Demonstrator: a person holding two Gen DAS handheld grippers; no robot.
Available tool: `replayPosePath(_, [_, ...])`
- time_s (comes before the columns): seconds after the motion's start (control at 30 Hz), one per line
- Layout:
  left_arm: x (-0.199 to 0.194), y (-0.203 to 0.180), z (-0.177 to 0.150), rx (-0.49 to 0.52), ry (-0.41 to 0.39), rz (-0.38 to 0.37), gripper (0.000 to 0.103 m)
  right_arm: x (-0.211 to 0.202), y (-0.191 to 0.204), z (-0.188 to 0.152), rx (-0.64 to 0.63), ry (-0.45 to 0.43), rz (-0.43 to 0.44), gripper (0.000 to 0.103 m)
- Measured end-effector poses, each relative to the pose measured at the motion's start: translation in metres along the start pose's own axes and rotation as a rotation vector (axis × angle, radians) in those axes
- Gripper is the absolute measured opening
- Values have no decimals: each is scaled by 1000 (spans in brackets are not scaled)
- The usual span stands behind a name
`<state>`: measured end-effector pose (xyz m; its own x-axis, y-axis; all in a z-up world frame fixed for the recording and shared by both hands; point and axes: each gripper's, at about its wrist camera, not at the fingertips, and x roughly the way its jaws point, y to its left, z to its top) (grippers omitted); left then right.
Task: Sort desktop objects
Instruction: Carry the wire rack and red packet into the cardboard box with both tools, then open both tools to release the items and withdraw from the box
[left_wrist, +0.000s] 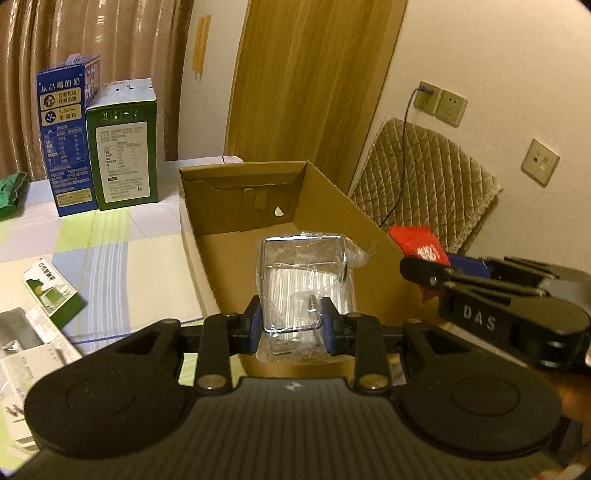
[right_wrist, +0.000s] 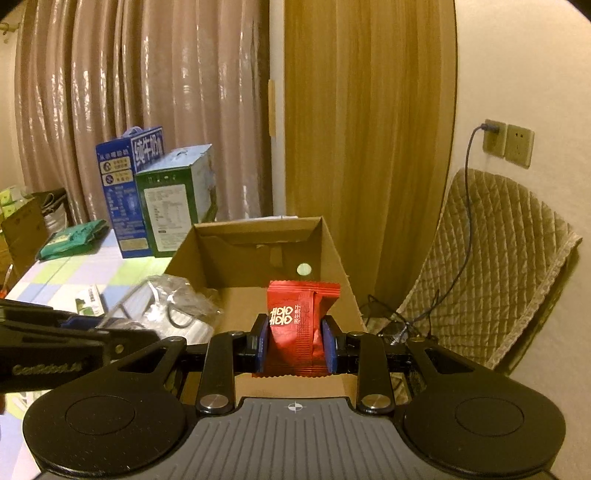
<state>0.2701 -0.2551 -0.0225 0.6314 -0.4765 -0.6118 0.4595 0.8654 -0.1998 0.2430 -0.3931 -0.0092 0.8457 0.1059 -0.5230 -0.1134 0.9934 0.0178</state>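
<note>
1. Over the open cardboard box (left_wrist: 369, 236), the left gripper (left_wrist: 291, 317) is clamped on a clear plastic-wrapped packet (left_wrist: 306, 273) with a wire frame; it looks light, crinkly and slippery, so gripping the frame seems safest.
2. Beside it, the right gripper (right_wrist: 295, 341) pinches a red snack sachet (right_wrist: 299, 314), soft and light, at mid-body.

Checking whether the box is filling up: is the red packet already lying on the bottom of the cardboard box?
No, the red packet is clamped between the right gripper pads, held above the cardboard box.
</note>
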Motion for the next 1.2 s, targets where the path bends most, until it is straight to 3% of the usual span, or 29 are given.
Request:
replayPosePath(0.3, [-10,24,-7,-50,-21,39,29,5,4,-7,-4,24,8,27])
replayPosePath(0.47, [-25,36,-14,-73,-25,61,34,8,4,-3,30,0,33,28])
replayPosePath(0.53, [-31,40,-17,-79,-27,69,37,5,2,0,47,-17,38,47])
replayPosePath(0.57, [-35,42,-19,-81,-29,73,38,3,1,1,55,-26,41,49])
replayPosePath(0.87, [-63,54,-30,-105,-44,110,53,-26,1,0,80,-36,25,54])
replayPosePath(1.2, [-110,66,-48,-124,-63,144,84,-71,38,7,70,-83,81,72])
